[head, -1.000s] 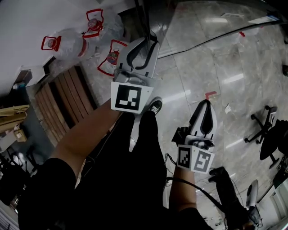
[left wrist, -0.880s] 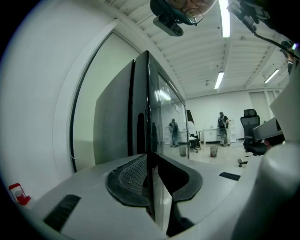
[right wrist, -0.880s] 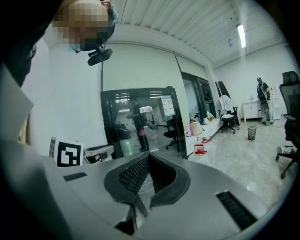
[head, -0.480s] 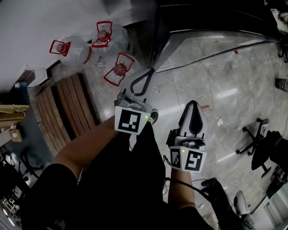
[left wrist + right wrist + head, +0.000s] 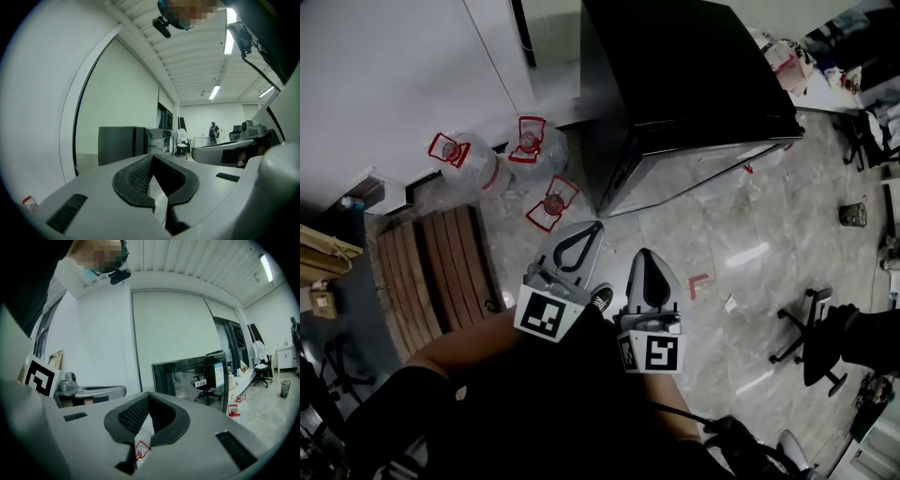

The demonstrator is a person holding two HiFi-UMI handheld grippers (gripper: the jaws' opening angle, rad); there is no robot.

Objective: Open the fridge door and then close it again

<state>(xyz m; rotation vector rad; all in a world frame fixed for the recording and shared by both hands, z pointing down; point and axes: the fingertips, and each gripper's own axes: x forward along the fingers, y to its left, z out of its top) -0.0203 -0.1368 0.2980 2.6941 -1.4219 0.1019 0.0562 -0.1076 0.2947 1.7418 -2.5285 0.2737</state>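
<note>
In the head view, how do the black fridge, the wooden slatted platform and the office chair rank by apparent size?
1. black fridge
2. wooden slatted platform
3. office chair
Apparent size only; differing distance from the camera leaves true size unsure.

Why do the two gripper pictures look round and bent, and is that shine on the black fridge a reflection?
Both gripper views are wide-angle: corners go black, wall and ceiling lines bow. In the right gripper view the fridge mirrors the room in its glossy front, so yes. In the head view the floor carries pale streaks of glare.
</note>
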